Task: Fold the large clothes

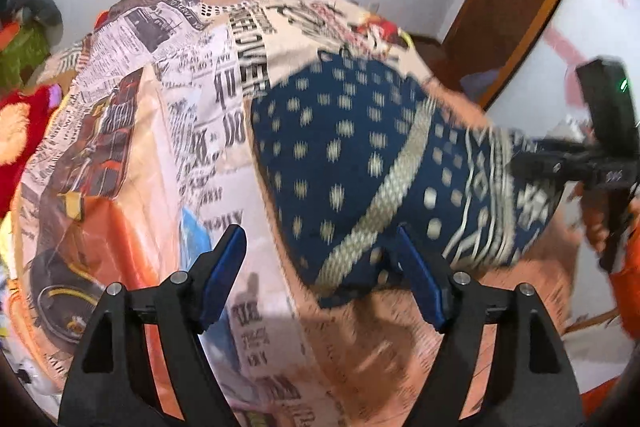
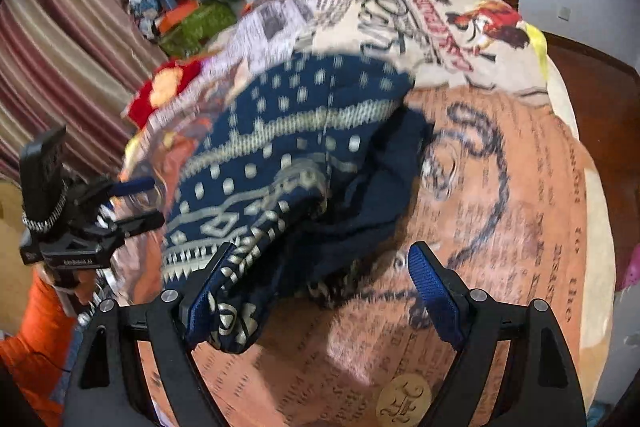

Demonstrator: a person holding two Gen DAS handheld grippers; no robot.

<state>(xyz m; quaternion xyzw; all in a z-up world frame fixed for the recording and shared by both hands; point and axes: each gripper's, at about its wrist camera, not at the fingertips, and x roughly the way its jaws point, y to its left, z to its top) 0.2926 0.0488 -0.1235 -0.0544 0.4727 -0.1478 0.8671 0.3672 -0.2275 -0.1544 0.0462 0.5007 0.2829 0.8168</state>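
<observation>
While the navy knit garment [image 1: 352,163] with cream dots lies bunched on the newsprint-patterned bed cover [image 1: 160,131], left gripper [image 1: 320,267] and right gripper [image 2: 320,291] both stand spread, gripping nothing.

Right tongs [image 2: 320,291]: jaws stand wide apart. A corner of the navy patterned garment [image 2: 288,155] drapes over the left finger [image 2: 208,287]; the right finger [image 2: 436,291] is clear of the cloth. The garment lies bunched on a newspaper-print bedspread [image 2: 520,187]. Left tongs [image 2: 136,203] appear at the left edge, beside the garment's hem. Striped curtain [image 2: 68,47] hangs at the far left. Image is motion-blurred.
</observation>
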